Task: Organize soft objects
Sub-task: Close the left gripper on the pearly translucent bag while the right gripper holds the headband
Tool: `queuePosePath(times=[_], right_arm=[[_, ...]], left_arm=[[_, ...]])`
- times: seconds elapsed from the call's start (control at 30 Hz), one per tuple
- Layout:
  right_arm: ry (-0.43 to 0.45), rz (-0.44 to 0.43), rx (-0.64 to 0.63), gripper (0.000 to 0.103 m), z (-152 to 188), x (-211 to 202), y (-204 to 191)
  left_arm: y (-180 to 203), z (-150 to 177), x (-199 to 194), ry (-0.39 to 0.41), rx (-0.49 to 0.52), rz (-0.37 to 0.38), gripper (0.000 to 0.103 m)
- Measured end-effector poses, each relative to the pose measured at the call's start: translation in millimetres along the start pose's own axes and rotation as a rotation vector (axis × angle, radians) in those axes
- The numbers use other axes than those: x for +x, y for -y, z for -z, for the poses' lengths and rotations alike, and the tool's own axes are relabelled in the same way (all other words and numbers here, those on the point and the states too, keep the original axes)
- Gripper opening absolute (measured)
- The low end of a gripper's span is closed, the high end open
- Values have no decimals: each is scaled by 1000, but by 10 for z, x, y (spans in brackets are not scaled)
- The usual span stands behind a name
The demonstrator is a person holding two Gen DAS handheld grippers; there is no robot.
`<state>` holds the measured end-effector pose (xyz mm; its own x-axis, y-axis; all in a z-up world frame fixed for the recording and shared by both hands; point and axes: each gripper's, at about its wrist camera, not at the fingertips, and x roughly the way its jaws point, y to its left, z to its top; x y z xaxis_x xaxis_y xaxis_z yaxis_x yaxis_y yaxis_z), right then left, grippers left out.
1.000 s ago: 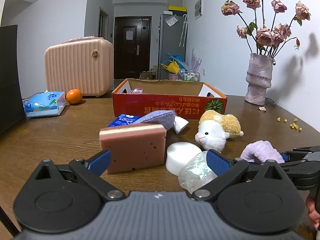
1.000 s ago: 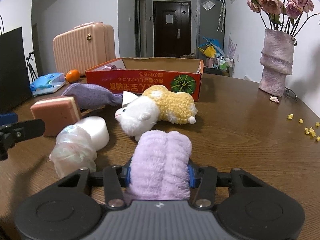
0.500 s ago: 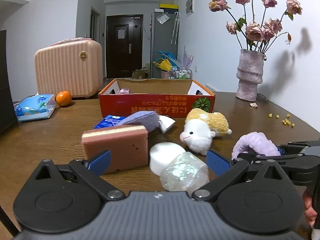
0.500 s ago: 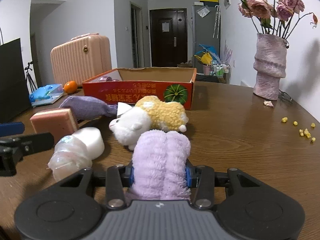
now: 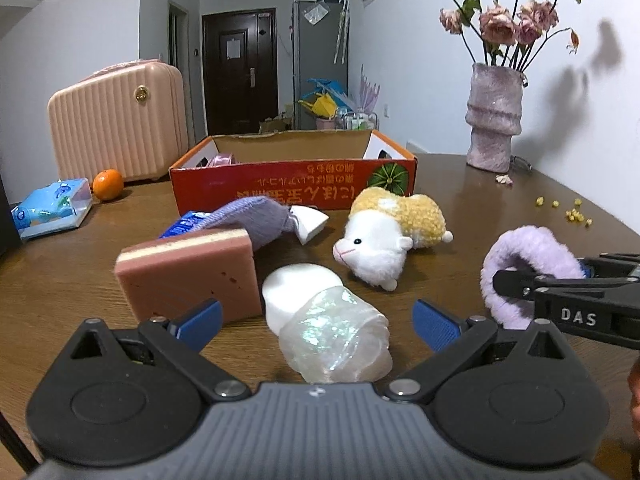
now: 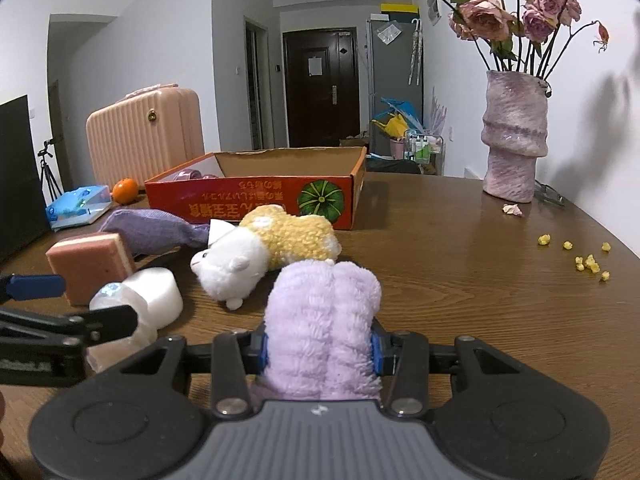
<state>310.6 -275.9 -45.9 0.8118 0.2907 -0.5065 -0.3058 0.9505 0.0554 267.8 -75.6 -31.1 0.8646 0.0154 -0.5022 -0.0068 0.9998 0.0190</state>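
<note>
Sorting barely begun: one pink item in the far box.
Right tongs clamp the lilac scrunchie near right; left tongs wide around the pearly pouch; plush sheep, sponge on tabletop.

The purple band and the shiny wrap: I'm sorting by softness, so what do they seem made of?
Purple band: looks like plush fleece or terry, matte and fuzzy with ribbed pile; it bulges between the right gripper's jaws. Shiny wrap: probably thin translucent plastic film, crinkled with a pearly sheen, wrapped around a white block that could be foam, lying between the left gripper's open jaws.
</note>
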Motion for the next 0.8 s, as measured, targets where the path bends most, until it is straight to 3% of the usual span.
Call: queuePosePath(times=[0.37, 0.8], right_arm=[[20, 7, 1, 42, 29, -52, 9], [20, 8, -22, 42, 69, -53, -35]], left_arm=[[39, 32, 145, -22, 9, -40, 103], [7, 67, 234, -75, -1, 2, 68]])
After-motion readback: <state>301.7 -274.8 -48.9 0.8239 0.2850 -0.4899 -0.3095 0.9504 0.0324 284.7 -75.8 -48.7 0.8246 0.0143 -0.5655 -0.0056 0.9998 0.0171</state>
